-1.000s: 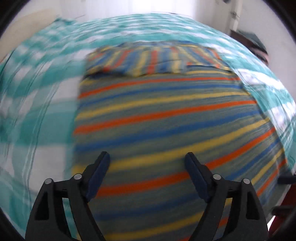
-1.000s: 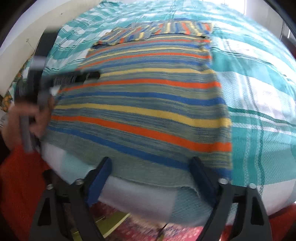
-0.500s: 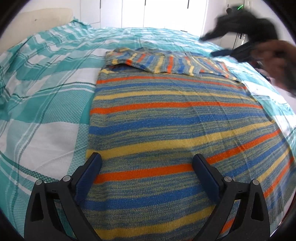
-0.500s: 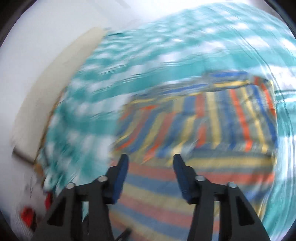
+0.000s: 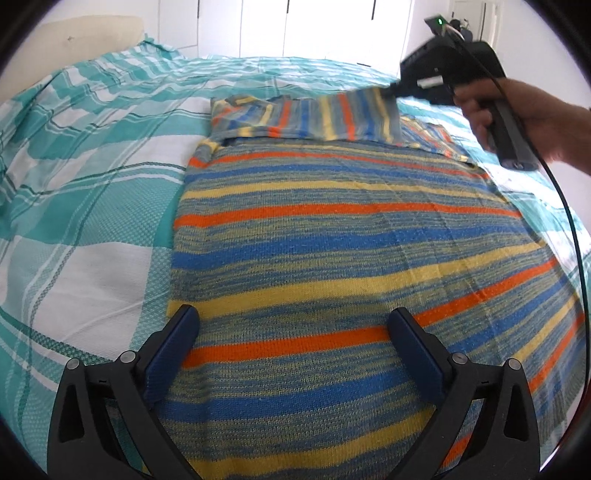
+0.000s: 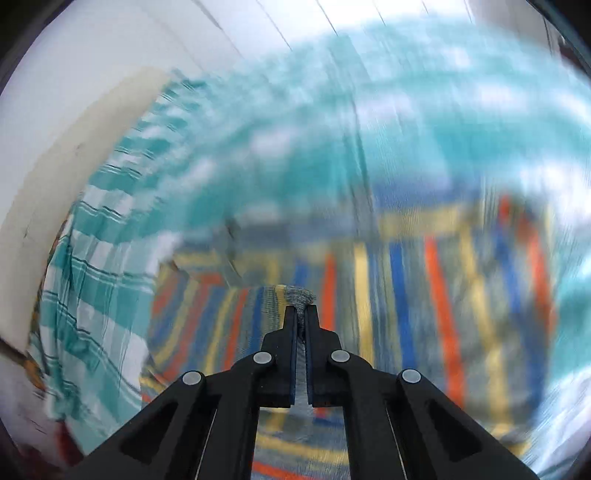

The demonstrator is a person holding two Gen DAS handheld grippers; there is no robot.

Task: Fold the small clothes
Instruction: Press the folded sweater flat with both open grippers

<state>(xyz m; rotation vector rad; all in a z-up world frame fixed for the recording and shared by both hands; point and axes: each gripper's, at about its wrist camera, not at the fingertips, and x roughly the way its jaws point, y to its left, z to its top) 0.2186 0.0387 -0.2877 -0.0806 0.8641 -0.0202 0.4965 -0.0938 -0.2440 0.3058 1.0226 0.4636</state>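
Sweater (image 5: 351, 240), knitted in orange, blue and yellow stripes, lies flat on a bed covered by a teal and white checked bedspread (image 5: 92, 177). Its body spreads across the middle of the bed, with the near hem under the left gripper (image 5: 293, 332).

Left gripper: released, its 2 fingers spread wide apart above the near part of the sweater, the left finger over the sweater's left edge. Whether the fingers touch the knit cannot be told from this view.

Right gripper (image 6: 302, 317): clenched on the sweater, its 2 fingers pressed together with a small bunch of grey knit pinched between the tips. In the left wrist view this gripper (image 5: 391, 90) sits at the far right corner of the sweater, held by the right hand (image 5: 517, 110), and the sleeve (image 5: 314, 118) it grips is lifted off the body and stretched across the far end of the garment. The sleeve's stripes run crosswise to those of the body.

Right wrist view is heavily blurred; only the gripper and the pinched knit are sharp. A cream headboard (image 5: 74, 40) stands at the far left of the bed, and white cupboard doors (image 5: 295, 26) stand behind it.
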